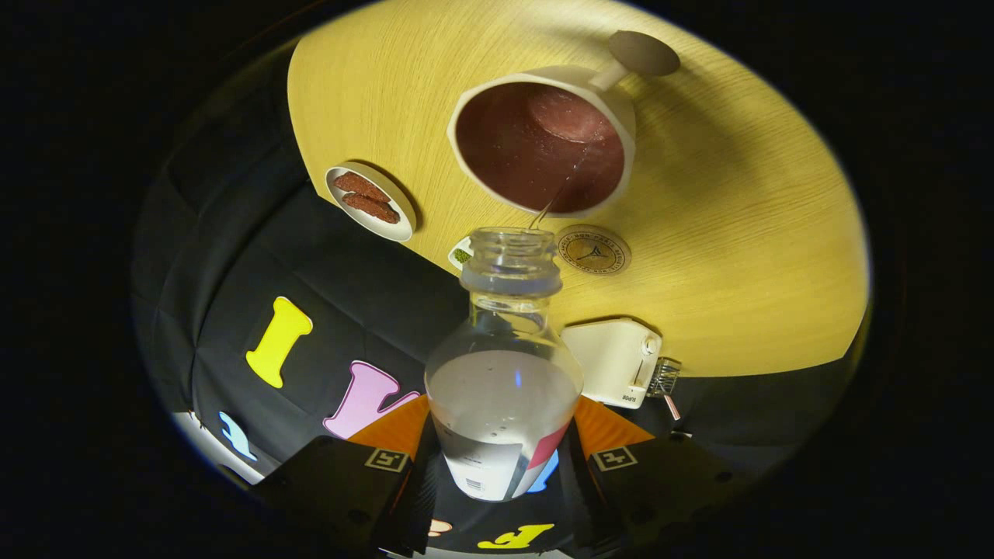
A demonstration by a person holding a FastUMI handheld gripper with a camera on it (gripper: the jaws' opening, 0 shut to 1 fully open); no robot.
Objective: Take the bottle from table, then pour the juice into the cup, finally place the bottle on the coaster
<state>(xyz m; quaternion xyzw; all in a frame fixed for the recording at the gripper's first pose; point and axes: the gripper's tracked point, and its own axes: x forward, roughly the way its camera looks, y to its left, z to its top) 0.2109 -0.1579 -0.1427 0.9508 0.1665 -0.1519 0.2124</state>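
Gripping the clear bottle (503, 373) by its lower body, the gripper (501, 466) is seen closed on it, one finger pressed to each side of the labelled base. The bottle's long axis runs straight ahead from between the fingers, tilted toward the cup (543, 144), with the open threaded neck at the far end. A pale, cloudy liquid is seen filling roughly the lower half of the bottle, and a thin stream is drawn from the lip into the cup. Just beside the neck, on the wooden table (738, 256), the round printed coaster (593, 249) is found, lying between the bottle mouth and the cup's near rim. Off to the side of the bottle's body a white box-like device (613, 361) is set at the table's edge. Beyond the neck, the white cup is seen with a dark reddish interior and a handle on its far side. Well apart from the cup, a small dish (371, 202) with two brown pieces is placed. Pouring is judged to be under way; the coaster is judged to be the nearer target once the bottle is righted.
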